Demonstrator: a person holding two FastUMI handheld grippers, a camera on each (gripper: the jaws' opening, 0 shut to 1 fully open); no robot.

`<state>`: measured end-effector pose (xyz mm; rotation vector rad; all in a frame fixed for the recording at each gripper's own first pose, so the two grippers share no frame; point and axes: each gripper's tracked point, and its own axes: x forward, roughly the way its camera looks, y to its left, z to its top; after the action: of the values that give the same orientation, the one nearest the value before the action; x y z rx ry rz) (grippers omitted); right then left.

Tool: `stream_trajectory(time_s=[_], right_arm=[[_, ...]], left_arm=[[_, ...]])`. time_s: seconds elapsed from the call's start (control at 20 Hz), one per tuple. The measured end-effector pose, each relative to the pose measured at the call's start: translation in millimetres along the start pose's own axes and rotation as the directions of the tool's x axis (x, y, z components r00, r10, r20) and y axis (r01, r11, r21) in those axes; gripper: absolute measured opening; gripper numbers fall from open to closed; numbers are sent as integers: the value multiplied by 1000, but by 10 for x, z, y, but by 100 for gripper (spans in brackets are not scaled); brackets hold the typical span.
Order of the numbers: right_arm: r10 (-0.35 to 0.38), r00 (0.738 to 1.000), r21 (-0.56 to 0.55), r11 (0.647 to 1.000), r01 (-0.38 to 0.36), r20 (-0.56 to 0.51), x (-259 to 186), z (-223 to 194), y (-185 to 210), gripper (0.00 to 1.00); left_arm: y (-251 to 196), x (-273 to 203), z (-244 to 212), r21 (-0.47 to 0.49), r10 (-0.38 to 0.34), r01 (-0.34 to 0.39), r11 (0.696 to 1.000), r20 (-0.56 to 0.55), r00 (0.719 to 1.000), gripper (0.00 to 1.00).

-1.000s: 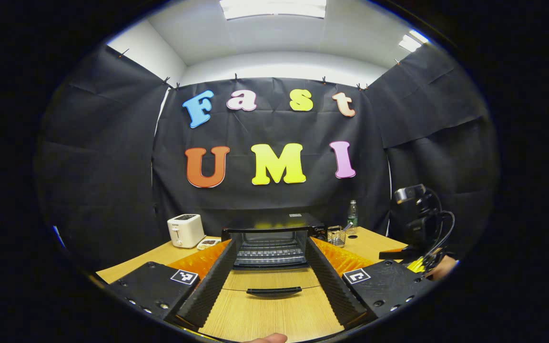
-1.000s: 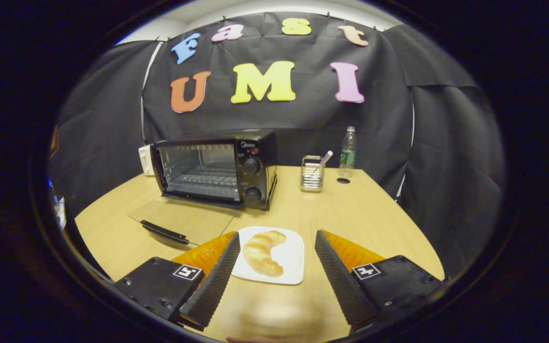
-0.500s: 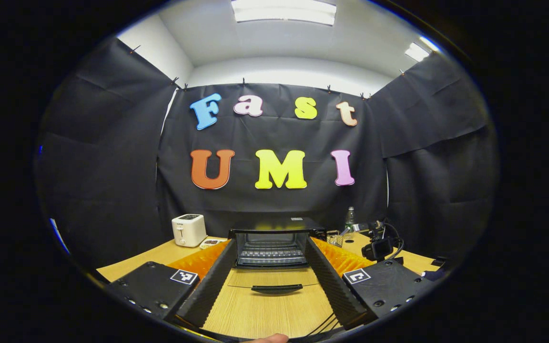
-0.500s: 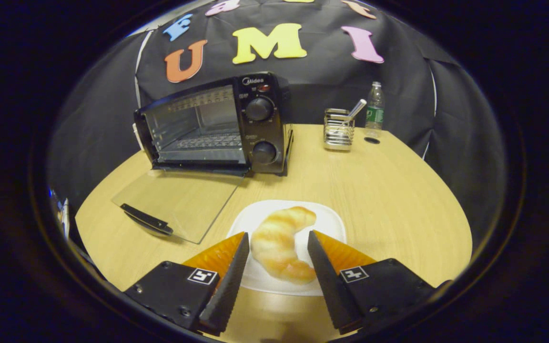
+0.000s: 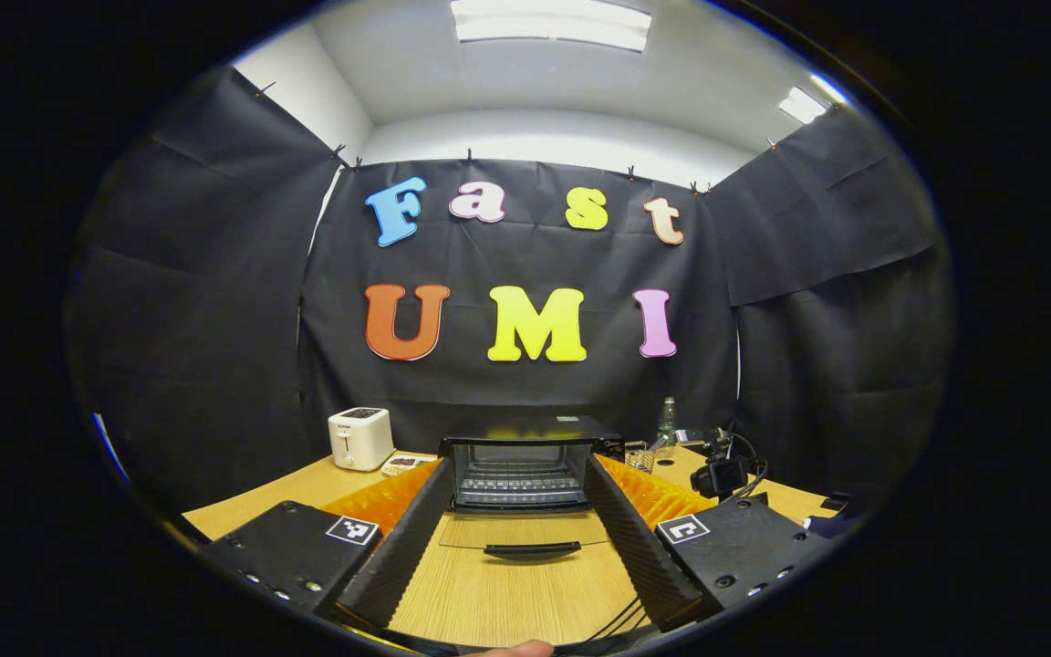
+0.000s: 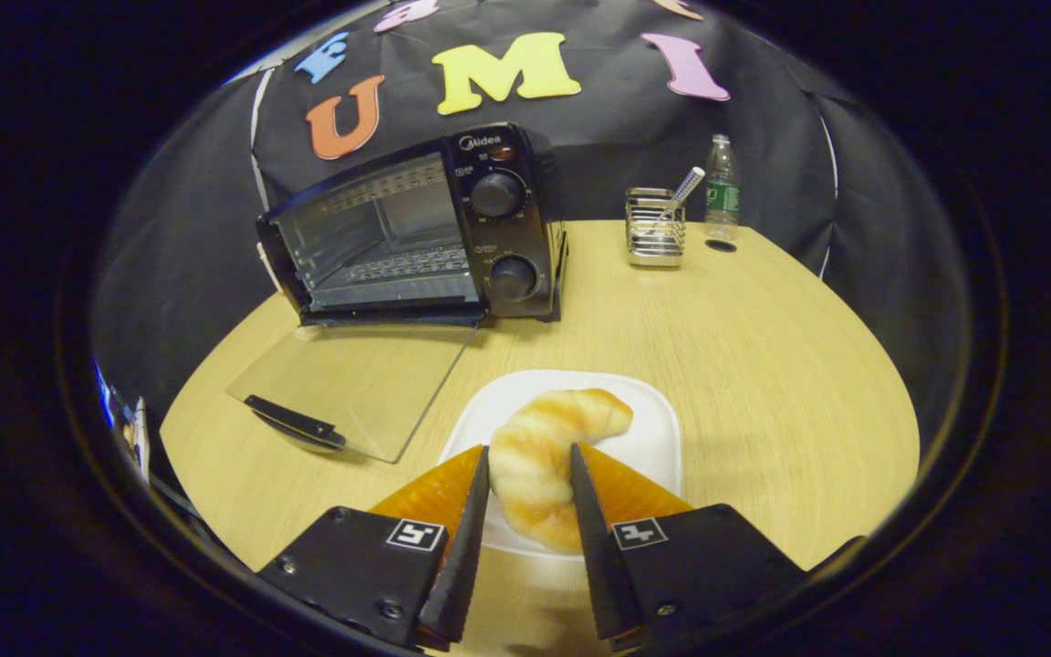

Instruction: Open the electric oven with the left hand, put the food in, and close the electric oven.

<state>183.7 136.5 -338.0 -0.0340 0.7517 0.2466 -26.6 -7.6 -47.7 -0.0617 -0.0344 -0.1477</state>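
On the worktop (image 6: 744,365) the electric oven (image 6: 416,237) stands with its glass door (image 6: 352,388) folded flat and only a wire rack inside. A white plate (image 6: 644,429) carries the croissant (image 6: 544,452), which sits between the fingers of the right tongs (image 6: 525,479), both closed against its sides. The left tongs (image 5: 512,497) gape wide with nothing held, facing the oven.

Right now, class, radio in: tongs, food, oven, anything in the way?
Left tongs open, idle before open oven. Right tongs closed on croissant, still on plate. Glass door flat on table; path clear.
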Motion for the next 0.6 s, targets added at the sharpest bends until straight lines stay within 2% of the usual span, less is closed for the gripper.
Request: stream_trajectory(time_s=[0.15, 0.35, 0.6], right_arm=[[25, 999, 21, 999, -26, 41, -138, 169, 130, 53], [143, 985, 122, 981, -154, 93, -160, 405, 599, 53], [210, 961, 206, 947, -246, 180, 138, 736, 1146, 52]], left_arm=[[39, -11, 28, 10, 4, -4, 1000, 5, 1000, 95], [61, -31, 74, 18, 4, -4, 1000, 8, 1000, 95], [190, 1, 102, 46, 26, -26, 999, 3, 1000, 95]])
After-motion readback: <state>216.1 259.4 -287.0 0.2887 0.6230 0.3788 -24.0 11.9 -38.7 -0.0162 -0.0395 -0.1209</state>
